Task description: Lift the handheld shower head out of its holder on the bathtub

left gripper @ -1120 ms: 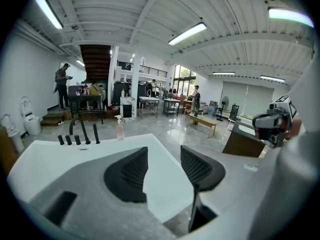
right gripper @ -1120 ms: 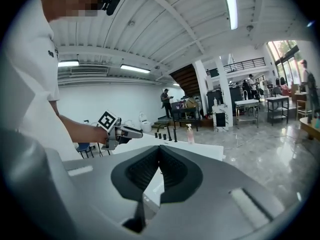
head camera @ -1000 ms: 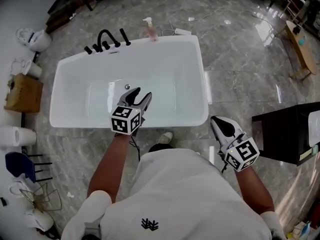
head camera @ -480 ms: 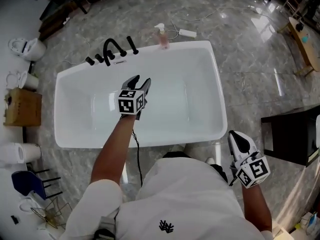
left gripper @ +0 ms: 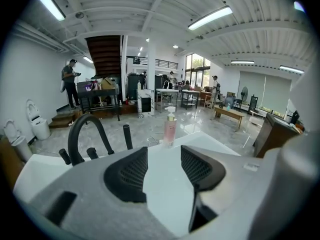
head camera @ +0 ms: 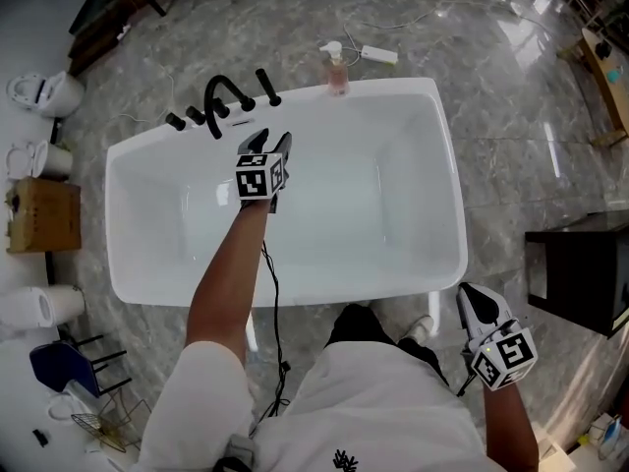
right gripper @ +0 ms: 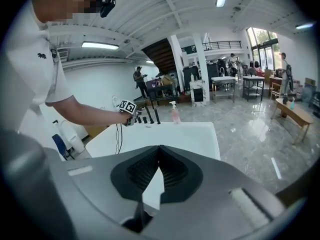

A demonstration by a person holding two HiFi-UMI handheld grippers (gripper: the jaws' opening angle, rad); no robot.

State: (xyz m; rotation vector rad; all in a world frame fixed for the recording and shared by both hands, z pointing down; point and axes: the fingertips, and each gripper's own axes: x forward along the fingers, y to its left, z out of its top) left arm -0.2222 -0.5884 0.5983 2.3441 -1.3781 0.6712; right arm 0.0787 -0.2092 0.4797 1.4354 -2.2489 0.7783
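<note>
- Two grippers show in the head view. The left gripper (head camera: 268,144) hangs over the far end of the white bathtub (head camera: 452,224), its jaws spread wide with nothing between them.
- The handheld shower head (head camera: 266,87), a black upright rod, stands in its holder on the far rim. It is just right of the arched black faucet (head camera: 218,96), near the left gripper but apart from it.
- A pink soap bottle (head camera: 337,71) stands further right on that rim.
- The right gripper (head camera: 472,295) is outside the tub's near corner, jaws pressed together and empty.
</note>
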